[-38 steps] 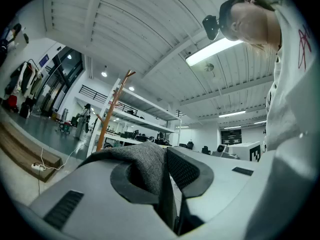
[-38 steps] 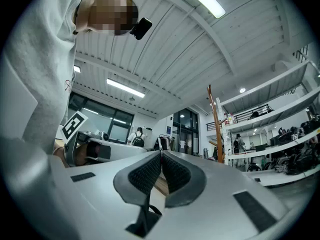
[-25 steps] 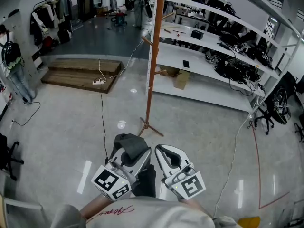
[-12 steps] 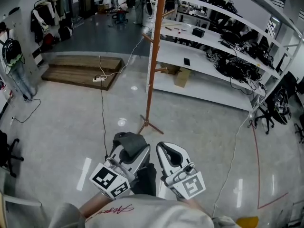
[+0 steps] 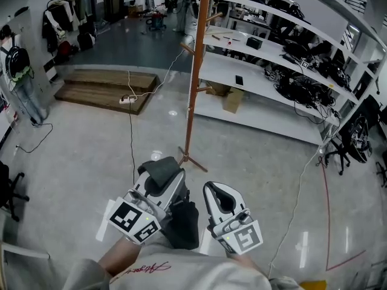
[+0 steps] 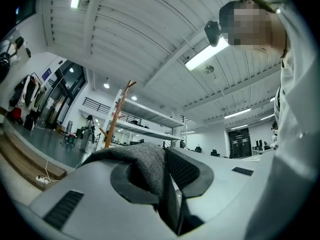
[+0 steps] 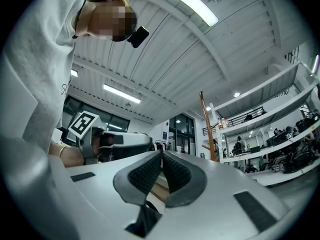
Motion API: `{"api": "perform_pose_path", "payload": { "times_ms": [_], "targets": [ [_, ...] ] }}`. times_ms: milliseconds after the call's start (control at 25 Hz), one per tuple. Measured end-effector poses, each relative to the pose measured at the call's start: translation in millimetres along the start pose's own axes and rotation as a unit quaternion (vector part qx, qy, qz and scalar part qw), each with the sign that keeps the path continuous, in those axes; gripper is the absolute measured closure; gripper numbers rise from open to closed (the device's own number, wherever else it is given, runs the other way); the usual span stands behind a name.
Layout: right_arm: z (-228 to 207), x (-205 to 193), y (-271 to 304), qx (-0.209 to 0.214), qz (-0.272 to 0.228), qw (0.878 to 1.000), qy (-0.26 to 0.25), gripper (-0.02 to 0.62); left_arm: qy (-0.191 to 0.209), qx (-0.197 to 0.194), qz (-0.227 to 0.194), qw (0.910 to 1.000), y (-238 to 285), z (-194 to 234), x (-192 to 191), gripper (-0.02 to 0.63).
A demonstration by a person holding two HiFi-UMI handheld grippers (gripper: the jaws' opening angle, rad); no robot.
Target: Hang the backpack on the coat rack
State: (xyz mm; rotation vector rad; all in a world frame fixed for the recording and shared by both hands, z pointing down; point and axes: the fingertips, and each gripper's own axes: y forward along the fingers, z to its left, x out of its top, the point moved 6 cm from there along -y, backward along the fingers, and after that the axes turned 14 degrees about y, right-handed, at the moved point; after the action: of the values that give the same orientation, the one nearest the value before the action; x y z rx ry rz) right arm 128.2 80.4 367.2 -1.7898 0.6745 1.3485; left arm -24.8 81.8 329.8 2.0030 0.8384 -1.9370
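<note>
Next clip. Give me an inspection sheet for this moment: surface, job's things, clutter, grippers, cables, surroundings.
Surface: glossy grey floor; no table in view.
Job's things: wooden coat rack stands ahead; backpack, grey fabric part, is not yet on it.
Clutter: cardboard box under the shelves.
Grippers: left gripper shut on the backpack's fabric; right gripper shut, empty.
Cables: power strip with a cable running across the floor.
Surroundings: white shelves loaded with gear; wooden platform.
</note>
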Motion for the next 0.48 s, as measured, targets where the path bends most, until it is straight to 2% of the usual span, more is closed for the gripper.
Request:
{"api": "perform_pose_path", "payload": {
  "times_ms": [120,240,480],
  "targets": [
    [-3,-4,4,0.003,0.008,1.000,0.011,0.572,0.015,0.003,-0.012,0.9998,12,7,13,0.511],
    [-5,-2,12,0.013,0.007,1.000,0.001,0.572,0.025,0.006,-0.021,0.9994,22,16,21,0.511],
    [-23,-5,36,0.012,0.008,1.000,0.001,0.572,0.019,0.012,-0.017,0.9996,39,47,15,0.512]
  ]
}}
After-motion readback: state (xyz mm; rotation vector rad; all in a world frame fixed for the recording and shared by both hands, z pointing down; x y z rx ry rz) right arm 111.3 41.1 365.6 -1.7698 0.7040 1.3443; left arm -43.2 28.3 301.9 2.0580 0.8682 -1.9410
